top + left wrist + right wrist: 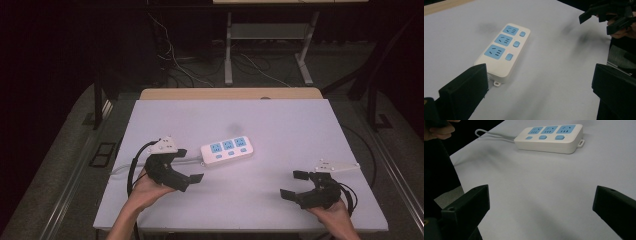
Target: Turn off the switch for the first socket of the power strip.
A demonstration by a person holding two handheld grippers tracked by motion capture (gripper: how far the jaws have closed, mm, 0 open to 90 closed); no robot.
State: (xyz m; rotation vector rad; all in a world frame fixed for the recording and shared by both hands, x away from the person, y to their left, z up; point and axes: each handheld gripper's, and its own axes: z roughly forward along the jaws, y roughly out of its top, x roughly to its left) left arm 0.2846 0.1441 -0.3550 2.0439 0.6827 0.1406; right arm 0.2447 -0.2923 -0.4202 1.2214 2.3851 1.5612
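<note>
A white power strip [226, 148] with three blue sockets and three blue switches lies flat near the middle of the white table [280, 125]. Its pale cable [125, 169] runs off to the left. My left gripper [189, 165] hovers open just left of the strip, with nothing between its jaws. My right gripper [294, 184] stands open and empty near the front right of the table, well apart from the strip. In the left gripper view the strip [503, 50] lies ahead of the wide-spread jaws. In the right gripper view the strip [550, 138] sits far ahead.
A wooden board [230, 93] edges the table's far side. Beyond it stand the metal legs of another desk [228, 50] and loose cables on the floor [180, 65]. Faint grey smudges [579, 35] mark the tabletop. The room around is dark.
</note>
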